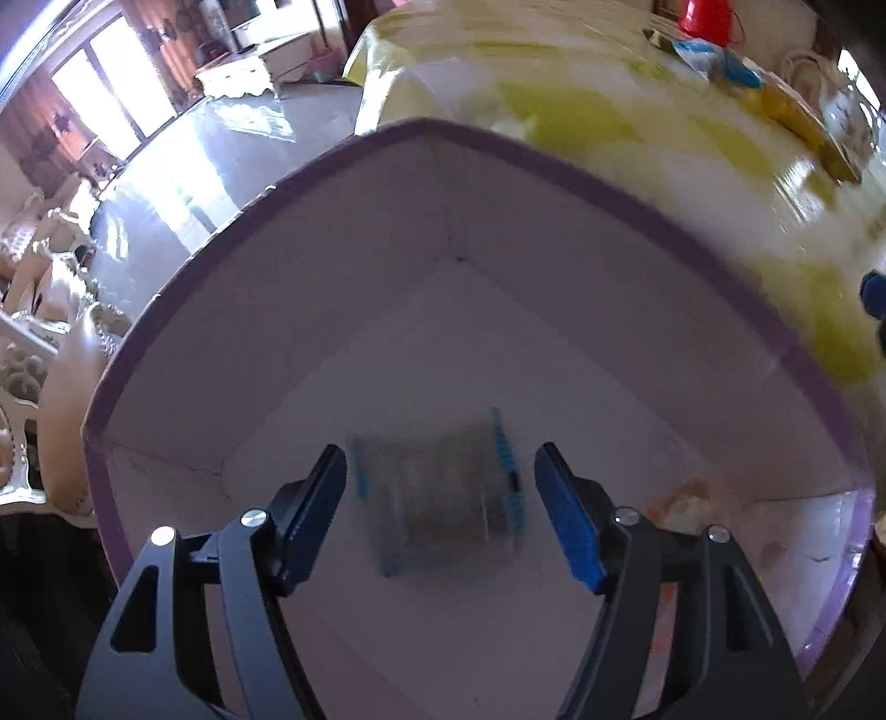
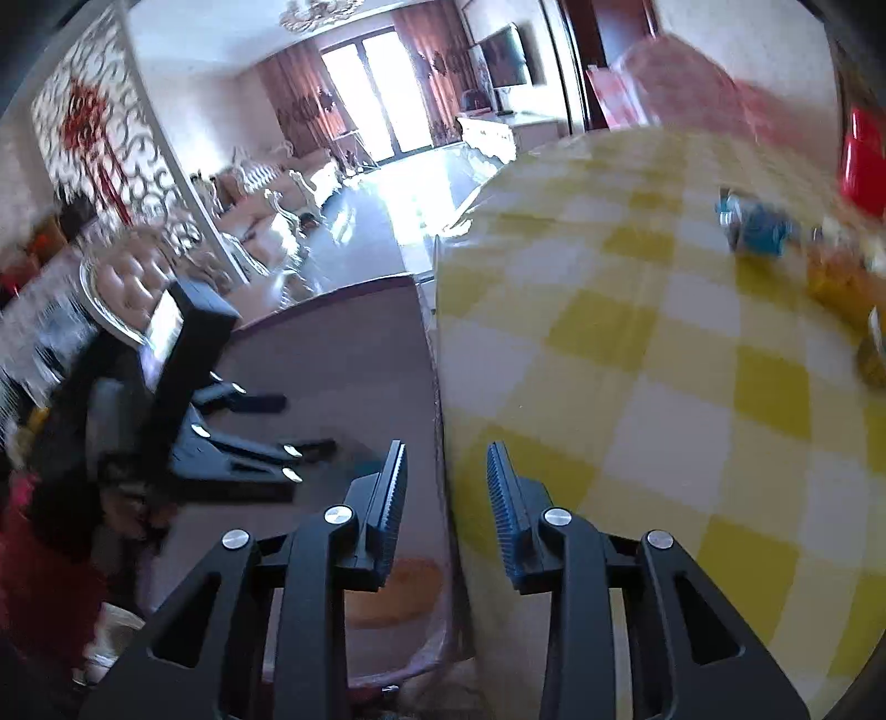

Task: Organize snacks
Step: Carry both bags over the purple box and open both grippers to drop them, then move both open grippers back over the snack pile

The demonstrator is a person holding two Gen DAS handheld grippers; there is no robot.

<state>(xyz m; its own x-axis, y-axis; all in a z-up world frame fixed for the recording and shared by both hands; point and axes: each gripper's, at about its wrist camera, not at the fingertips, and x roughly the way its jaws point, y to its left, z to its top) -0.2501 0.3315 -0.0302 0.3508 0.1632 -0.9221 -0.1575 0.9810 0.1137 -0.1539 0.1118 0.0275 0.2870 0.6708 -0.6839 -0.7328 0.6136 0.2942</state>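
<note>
Left tool [image 1: 440, 515] wide over blurred packet [image 1: 443, 493] in box [image 1: 609, 194]; right tool [image 2: 446, 498] narrow, empty.

counter cloth [image 2: 637, 343]: yellow/white check
red container [image 1: 706, 15]: far counter edge
TV [image 2: 506, 55]: on far wall
window [image 2: 382, 94]: bright, curtains either side

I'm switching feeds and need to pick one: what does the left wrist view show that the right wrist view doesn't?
Left wrist only: the box floor with a blurred packet below the open left gripper, apparently not gripped.

Right wrist only: the right gripper over the box's rim, holding nothing.

Both: the yellow checked tablecloth, the blue snack and red container at its far end.
</note>
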